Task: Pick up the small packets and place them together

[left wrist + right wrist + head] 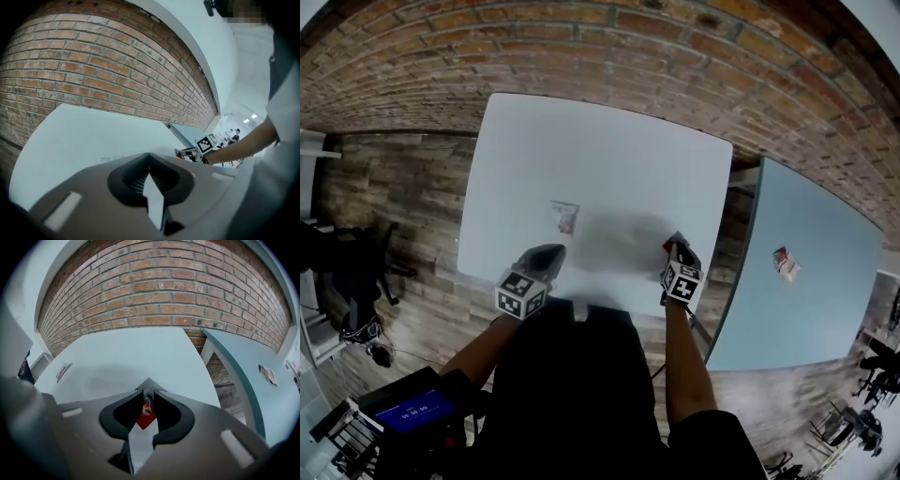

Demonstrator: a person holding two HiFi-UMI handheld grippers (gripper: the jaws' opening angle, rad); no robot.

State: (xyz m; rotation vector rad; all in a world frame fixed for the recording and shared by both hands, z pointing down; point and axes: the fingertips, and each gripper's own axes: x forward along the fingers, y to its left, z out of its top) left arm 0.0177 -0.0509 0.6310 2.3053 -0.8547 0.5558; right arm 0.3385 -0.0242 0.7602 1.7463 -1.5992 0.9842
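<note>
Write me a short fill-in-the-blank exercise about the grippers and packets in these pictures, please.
1. The gripped packet in the right gripper is ____ in colour.
2. The left gripper is shut and holds ____.
3. The loose packet lies on the ____ table.
4. The far packet lies on the ____ table.

Missing words: red; nothing; white; blue.
</note>
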